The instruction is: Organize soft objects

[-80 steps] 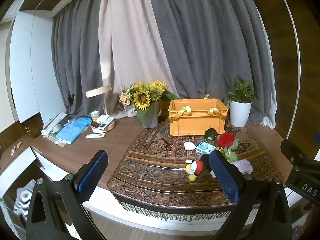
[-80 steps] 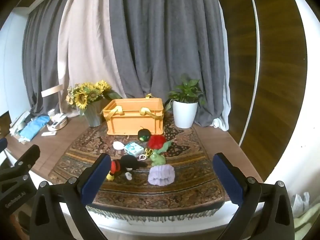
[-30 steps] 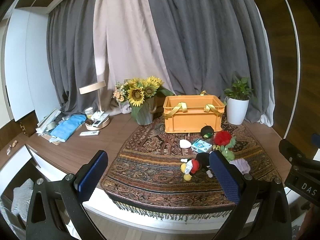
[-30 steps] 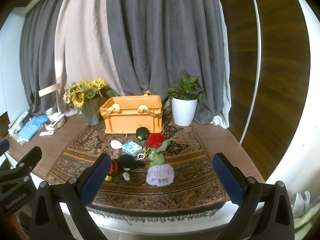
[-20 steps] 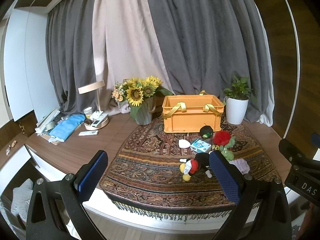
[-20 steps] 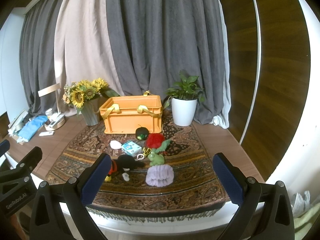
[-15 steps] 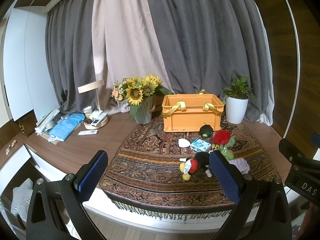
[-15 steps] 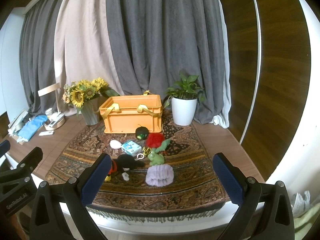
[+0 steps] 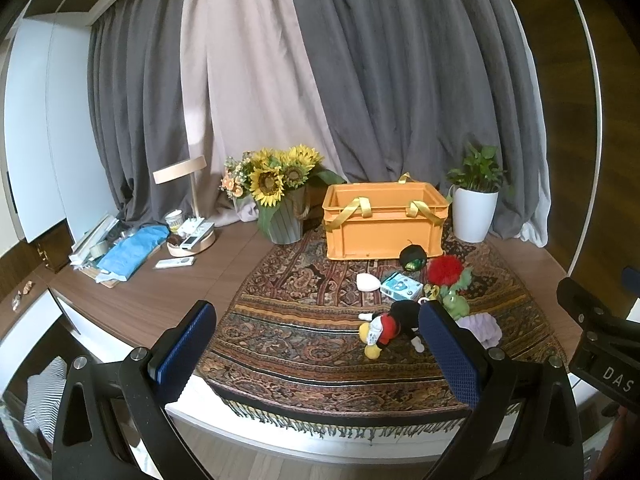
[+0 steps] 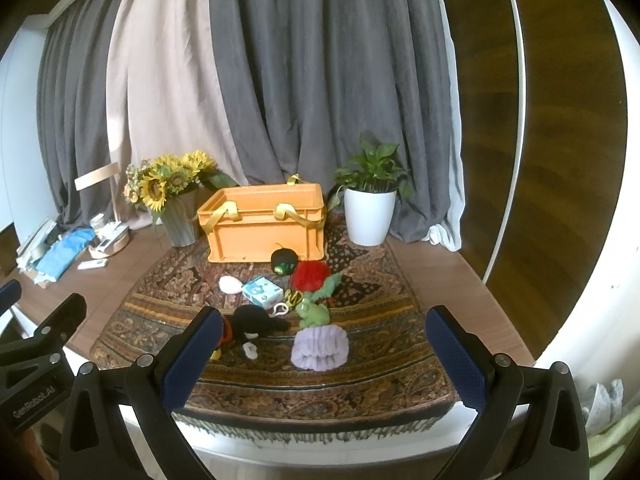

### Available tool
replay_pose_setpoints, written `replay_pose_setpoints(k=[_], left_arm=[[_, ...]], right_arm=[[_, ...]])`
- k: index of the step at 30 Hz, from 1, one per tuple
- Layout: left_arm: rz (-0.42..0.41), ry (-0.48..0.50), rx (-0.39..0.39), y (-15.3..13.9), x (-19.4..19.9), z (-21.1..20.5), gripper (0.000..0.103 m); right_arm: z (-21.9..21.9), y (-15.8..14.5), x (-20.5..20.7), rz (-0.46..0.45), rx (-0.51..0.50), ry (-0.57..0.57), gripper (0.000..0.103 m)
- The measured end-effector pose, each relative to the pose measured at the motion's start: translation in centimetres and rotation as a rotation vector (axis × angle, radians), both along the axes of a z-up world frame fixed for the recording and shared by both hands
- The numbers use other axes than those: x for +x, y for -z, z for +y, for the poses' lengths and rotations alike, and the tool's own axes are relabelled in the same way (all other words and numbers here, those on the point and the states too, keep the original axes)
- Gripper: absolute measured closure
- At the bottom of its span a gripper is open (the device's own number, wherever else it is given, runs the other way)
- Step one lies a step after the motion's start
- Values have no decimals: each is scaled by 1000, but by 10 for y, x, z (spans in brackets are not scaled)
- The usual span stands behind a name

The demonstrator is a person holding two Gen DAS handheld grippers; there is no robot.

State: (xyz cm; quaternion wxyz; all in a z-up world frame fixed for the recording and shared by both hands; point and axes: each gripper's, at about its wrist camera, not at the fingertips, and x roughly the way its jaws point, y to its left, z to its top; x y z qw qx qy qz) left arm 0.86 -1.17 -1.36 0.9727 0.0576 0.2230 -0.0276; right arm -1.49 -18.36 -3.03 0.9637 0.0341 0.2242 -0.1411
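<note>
Soft toys lie in a loose group on the patterned rug (image 10: 360, 376), all in front of both claws. Right gripper (image 10: 320, 356) is released, nothing betw. its pads; lilac plush (image 10: 319, 347) sits at 12 o'clock, nearest, long axis approx. crosswise. Left gripper (image 9: 320, 354) also released; black-red mouse toy (image 9: 390, 326) is at 1 o'clock. Farther: green frog (image 10: 314, 313), red pompom (image 10: 310, 276), then orange crate (image 10: 264, 224). I judge right arm is nearer.
</note>
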Motion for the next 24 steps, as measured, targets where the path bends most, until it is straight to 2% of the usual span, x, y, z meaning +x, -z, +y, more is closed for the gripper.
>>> replay_pose_setpoints(k=[4,11,18,24], left_arm=[[28,35,21,11,8,-5,0],[94,139,48,28,45,-18,0],[171,251,110,62,94,-37,0],[194,337,168,94,130,-47,0]], right_arm=[[-4,15,5,12,20,9,1],[-14,36,28,58,60,38,1],[-26,63,66,138,105,63,1],[-33,91,101,197,157,82,1]])
